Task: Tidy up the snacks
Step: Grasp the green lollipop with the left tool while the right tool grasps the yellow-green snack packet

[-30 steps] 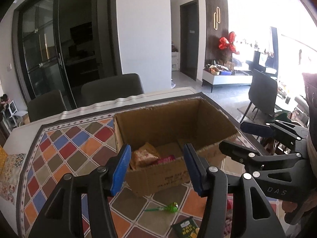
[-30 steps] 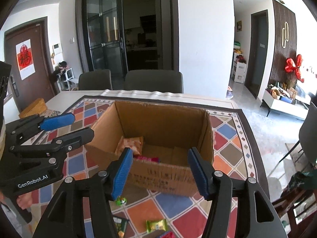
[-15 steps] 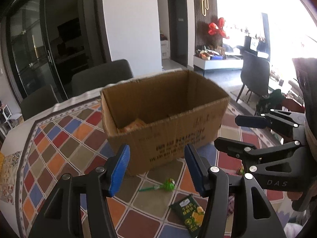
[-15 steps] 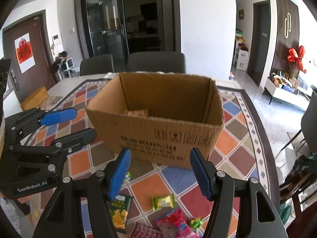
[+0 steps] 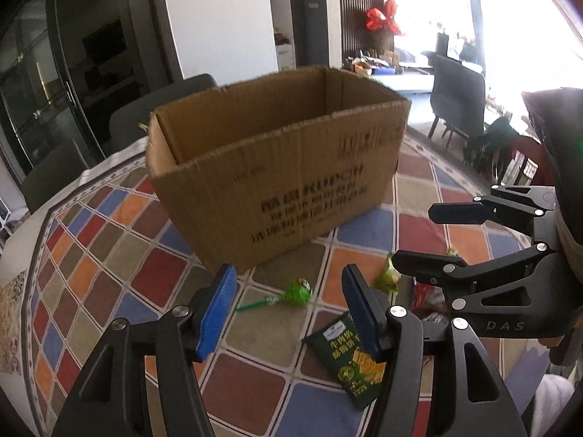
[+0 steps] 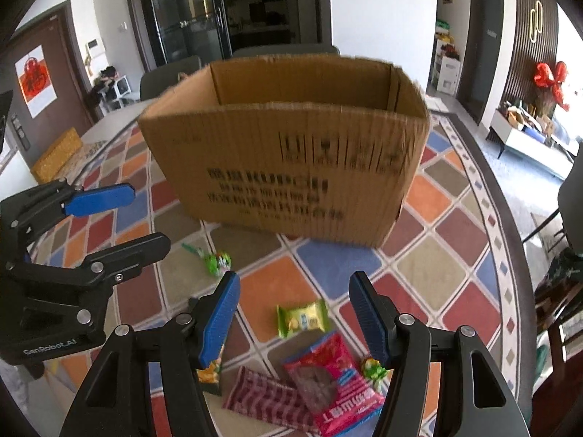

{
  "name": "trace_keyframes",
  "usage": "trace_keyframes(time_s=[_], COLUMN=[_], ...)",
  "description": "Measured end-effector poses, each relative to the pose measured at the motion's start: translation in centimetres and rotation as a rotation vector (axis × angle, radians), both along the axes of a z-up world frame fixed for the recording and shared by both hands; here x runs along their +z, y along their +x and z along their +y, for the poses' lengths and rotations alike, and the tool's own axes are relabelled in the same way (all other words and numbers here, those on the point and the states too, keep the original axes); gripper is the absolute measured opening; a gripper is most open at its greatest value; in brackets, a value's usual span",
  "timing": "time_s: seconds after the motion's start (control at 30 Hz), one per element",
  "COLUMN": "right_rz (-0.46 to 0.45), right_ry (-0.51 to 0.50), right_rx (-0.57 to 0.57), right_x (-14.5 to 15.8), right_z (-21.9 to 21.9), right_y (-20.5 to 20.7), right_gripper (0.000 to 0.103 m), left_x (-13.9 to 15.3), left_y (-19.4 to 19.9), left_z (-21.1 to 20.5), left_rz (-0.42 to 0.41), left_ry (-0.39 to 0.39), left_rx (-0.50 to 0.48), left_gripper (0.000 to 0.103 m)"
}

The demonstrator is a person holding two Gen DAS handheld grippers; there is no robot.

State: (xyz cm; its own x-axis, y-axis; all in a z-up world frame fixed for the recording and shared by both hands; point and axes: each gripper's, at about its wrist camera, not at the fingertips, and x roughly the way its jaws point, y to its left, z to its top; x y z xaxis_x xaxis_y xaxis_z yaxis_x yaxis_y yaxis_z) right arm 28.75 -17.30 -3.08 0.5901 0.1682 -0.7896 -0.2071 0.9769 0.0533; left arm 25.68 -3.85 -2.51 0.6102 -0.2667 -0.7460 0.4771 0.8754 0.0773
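Cardboard box (image 6: 284, 160) upright on patterned cloth (image 6: 455, 225), beyond both tongs. Left gripper (image 5: 288, 313) empty, jaws opening, above green lollipop (image 5: 297, 291); dark green packet (image 5: 349, 357) under its right finger. Right gripper (image 6: 293, 317) parted, empty, over yellow-green candy (image 6: 302, 318) and red packet (image 6: 328, 375).

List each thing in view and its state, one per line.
Box: upright, open-topped.
Lollipop: lying flat on the cloth, untouched.
Green packet: flat on the cloth.
Red packet: flat, overlapping a striped packet.
Yellow-green candy: loose on the cloth.
Left tool: empty, jaws opening.
Right tool: open, empty.
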Motion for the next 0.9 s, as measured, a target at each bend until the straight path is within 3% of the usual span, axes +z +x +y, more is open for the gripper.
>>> trace_keyframes(time_s=[0.9], right_rz=[0.154], right_ry=[-0.065], right_rx=[0.006], right_x=[-5.4], right_z=[-0.1], right_y=[1.2], right_gripper=[0.067], left_x=[-6.1], left_y=[2.8], left_z=[-1.8], left_rz=[0.104], left_ry=[0.126], left_rx=[-0.056], left_gripper=[0.06])
